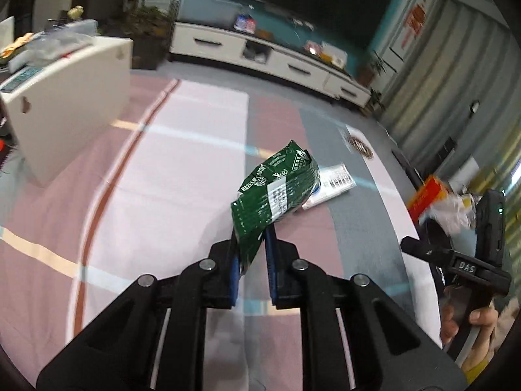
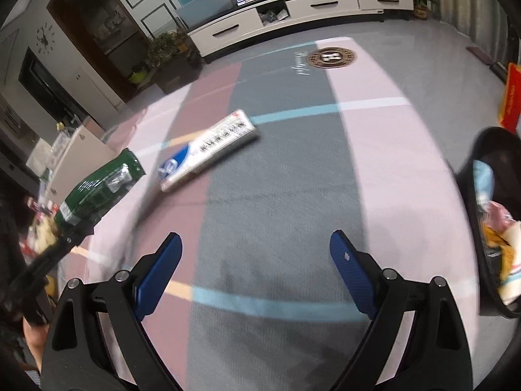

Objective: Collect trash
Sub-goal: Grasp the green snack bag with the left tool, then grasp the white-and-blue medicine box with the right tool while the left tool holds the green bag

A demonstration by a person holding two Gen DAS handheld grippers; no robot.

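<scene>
The left hand-held gripper [image 1: 250, 244] pinches a green snack wrapper [image 1: 273, 192] above the carpet [image 1: 182, 163]. The right hand-held gripper [image 2: 257, 244] hangs spread and empty near a white box [image 2: 208, 146].

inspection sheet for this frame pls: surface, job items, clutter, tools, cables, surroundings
Surface: striped rug in pink, grey and mauve bands with thin blue lines, round emblem at the far end.
Job's things: green wrapper lifted off the rug; white and blue box lying flat on the rug; black bin at the right, already holding trash.
Clutter: red box beside the bin.
Tools: left tool shut on the green wrapper; right tool open, nothing between its fingers.
Cables: nothing seen.
Surroundings: white TV cabinet, dark screen above it, potted plants, white side table with items on top.
</scene>
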